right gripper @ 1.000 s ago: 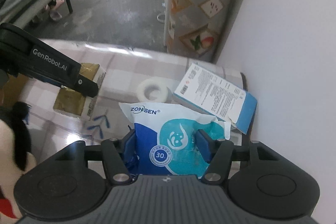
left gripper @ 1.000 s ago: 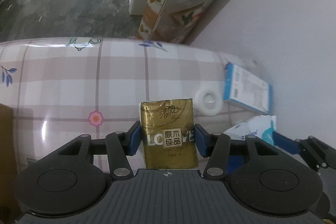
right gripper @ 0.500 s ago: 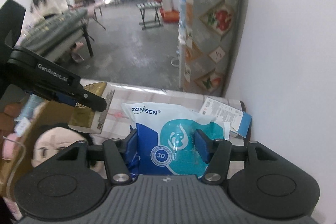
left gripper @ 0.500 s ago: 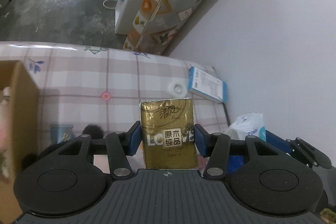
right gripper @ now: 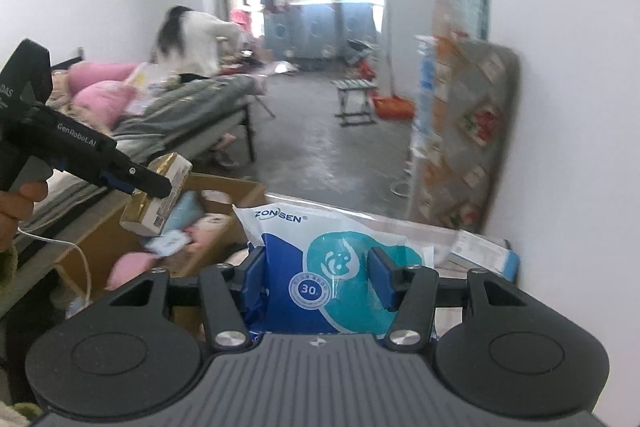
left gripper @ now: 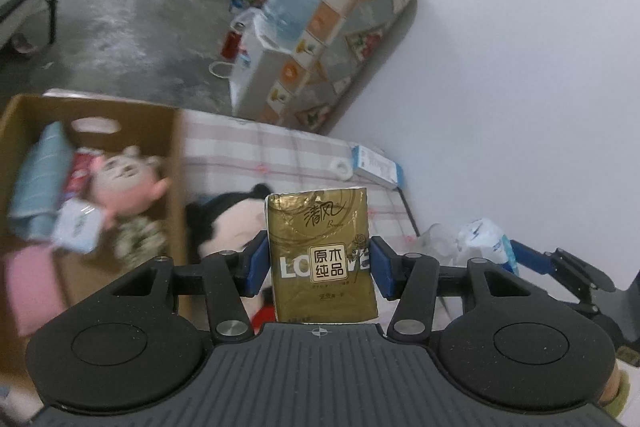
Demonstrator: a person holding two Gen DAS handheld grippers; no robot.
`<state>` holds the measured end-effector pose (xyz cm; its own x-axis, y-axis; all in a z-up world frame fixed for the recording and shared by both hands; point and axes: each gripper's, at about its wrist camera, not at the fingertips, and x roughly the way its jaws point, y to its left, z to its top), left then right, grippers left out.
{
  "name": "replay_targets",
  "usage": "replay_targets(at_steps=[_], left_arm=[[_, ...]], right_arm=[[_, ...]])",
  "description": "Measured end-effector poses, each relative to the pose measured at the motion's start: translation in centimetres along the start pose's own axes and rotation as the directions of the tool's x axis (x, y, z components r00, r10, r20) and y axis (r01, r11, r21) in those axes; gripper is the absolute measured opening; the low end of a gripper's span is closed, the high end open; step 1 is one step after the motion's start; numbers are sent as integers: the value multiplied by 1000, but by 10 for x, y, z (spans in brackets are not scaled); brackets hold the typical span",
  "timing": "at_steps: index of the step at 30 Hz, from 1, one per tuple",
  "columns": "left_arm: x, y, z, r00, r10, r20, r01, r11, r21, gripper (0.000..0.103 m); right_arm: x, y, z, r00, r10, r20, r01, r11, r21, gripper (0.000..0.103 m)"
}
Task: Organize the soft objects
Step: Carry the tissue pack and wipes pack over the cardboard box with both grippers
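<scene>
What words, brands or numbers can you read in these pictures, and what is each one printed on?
"清风", "LOVE", "原木纯品": gold tissue pack in the left gripper.
"ZONSEN", "30": blue and white wipes pack in the right gripper.
"GenRobot.AI": side of the left gripper, seen from the right wrist.
Blue and white box on the checked cloth: print too small to read.

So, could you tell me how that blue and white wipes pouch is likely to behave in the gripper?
The wipes pouch looks soft: its film crinkles between the right gripper pads. Its glossy film may slip. The top stands unsupported, so it probably flops if tilted.
</scene>
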<state>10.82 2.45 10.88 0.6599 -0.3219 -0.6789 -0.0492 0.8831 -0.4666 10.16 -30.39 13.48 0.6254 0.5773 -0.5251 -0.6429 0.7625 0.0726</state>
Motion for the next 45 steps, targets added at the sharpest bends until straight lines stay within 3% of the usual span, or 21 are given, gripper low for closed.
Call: replay_targets(at_steps=[5, 11, 18, 23, 24, 25, 28, 34, 41, 45], left_arm=[[-57, 32, -34, 998, 28, 60, -27, 999, -21, 51], [-90, 81, -64, 993, 81, 84, -74, 994, -80, 51], [-77, 146, -70, 985, 164, 52, -155, 978, -141, 51], [-59, 190, -67, 972, 233, -5, -231, 960, -155, 51], [-55, 196, -65, 961, 278, -2, -275, 951, -142, 51], [-53, 203, -66, 961, 275, -1, -272, 952, -138, 51], [-43, 225, -65, 969, 244, -24, -245, 955, -170, 51], [-40, 239, -65, 972, 235, -31, -237, 960, -151, 51], [-43, 247, -62, 983, 182, -8, -181, 971, -154, 52], [-44, 250, -63, 983, 186, -8, -185, 971, -153, 52]], right_arm=[[-2, 56, 2, 996, 88, 17, -88, 995, -46, 34], [38, 126, 12, 970, 241, -28, -243, 964, -111, 34], [127, 206, 20, 917, 353, -184, -384, 906, -179, 34], [203, 241, 12, 877, 362, -316, -440, 870, -225, 29], [212, 247, 8, 878, 349, -329, -437, 864, -250, 29], [227, 256, 5, 880, 324, -348, -430, 855, -289, 29], [256, 263, -5, 849, 304, -432, -453, 840, -299, 29], [273, 253, -6, 824, 303, -479, -463, 847, -261, 30], [283, 245, -9, 738, 346, -579, -495, 861, -116, 47], [302, 251, -19, 744, 327, -583, -451, 889, -78, 48]])
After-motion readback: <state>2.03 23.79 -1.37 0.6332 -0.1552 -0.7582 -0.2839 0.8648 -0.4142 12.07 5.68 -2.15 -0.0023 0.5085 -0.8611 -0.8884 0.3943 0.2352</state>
